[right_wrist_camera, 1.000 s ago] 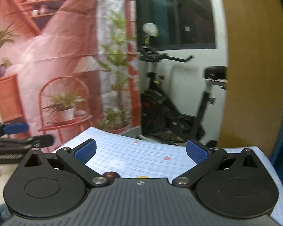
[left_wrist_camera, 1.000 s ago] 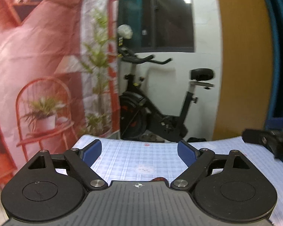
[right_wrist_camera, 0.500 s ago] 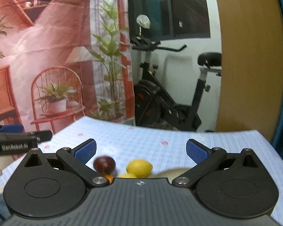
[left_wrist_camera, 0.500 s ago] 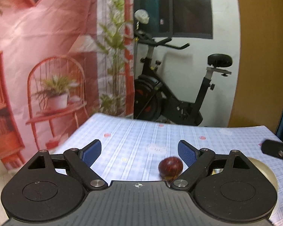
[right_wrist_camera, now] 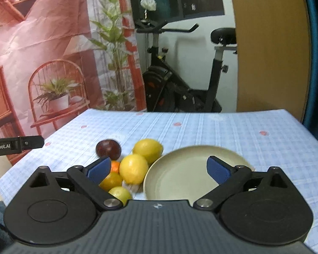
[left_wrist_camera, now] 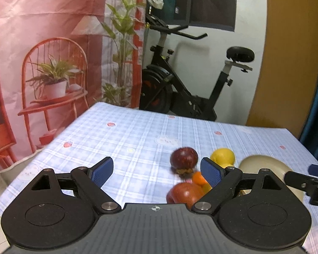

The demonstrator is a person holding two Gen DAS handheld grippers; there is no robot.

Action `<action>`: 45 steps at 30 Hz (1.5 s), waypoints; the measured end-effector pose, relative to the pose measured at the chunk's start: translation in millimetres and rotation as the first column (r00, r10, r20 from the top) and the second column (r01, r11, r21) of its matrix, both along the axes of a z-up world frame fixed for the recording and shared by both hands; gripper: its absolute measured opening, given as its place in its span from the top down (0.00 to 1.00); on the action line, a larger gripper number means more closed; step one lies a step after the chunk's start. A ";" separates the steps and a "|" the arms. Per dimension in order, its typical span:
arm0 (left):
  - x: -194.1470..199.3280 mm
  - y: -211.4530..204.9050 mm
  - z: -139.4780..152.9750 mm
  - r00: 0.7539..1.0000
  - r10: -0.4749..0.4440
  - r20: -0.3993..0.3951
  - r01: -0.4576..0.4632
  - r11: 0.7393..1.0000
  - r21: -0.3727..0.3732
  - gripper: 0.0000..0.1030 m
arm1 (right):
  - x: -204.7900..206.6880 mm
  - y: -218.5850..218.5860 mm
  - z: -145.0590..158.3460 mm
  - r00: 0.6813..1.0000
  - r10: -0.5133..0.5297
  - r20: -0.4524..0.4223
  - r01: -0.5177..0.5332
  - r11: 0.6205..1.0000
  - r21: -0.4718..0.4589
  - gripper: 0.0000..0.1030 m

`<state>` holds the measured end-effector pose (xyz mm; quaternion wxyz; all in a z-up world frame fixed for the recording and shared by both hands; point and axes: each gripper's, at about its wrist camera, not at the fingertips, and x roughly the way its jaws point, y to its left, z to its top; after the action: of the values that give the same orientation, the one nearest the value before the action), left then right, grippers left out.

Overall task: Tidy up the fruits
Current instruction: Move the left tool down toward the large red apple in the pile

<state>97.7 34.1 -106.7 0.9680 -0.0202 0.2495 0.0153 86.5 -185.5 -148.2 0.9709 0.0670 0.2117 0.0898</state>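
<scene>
- The right gripper (right_wrist_camera: 160, 168) has its blue pads spread wide with nothing between them; its jaws have just been closing a little. It hovers over the near rim of the cream plate (right_wrist_camera: 180, 182), which lies empty on the checked tablecloth (right_wrist_camera: 233, 131).
- The left gripper (left_wrist_camera: 155, 170) is also spread apart and empty, aimed at the left side of the fruit cluster.
- The fruits sit in a tight group just left of the plate: 2 lemons, the nearer lemon (right_wrist_camera: 133, 168) close against the plate rim and the farther lemon (right_wrist_camera: 148, 150) behind it, a small orange (right_wrist_camera: 115, 166), another orange fruit (right_wrist_camera: 111, 181), a yellow-green fruit (right_wrist_camera: 119, 193) and a dark purple fruit (right_wrist_camera: 108, 148) a little apart at the back.
- From the left wrist view a red apple (left_wrist_camera: 185, 194) lies nearest that gripper, with the purple fruit beyond it.
- Risk: the fruits touch one another, so a pad sliding in beside 1 could likely nudge its neighbours and send a round one rolling toward the table edge.
- Risk: both grippers converge on the same cluster, so fingers could collide if they pick adjacent fruit.
- Risk: a lemon's smooth curved skin could squirt out of an off-centre pinch.
</scene>
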 end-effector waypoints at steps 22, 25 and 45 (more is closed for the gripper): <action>-0.1 0.6 -20.7 0.996 -0.076 -0.050 0.071 0.992 -0.104 0.30 | -1.8 26.4 -18.1 0.986 0.146 -0.081 -0.150 0.987 -0.055 0.33; 1.4 -3.1 -21.6 0.994 -0.092 -0.062 0.087 0.992 -0.091 0.35 | -1.1 26.1 -19.6 0.984 0.151 -0.093 -0.156 0.987 -0.049 0.38; 11.0 -2.8 -32.8 0.974 -0.170 -0.149 0.158 0.983 -0.094 0.40 | 2.0 39.1 -20.7 0.972 0.205 -0.113 -0.211 0.977 -0.039 0.48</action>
<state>108.7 31.3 -139.5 0.9418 -0.0378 0.3258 -0.0735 88.5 -146.4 -168.9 0.9447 0.0246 0.2718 0.1818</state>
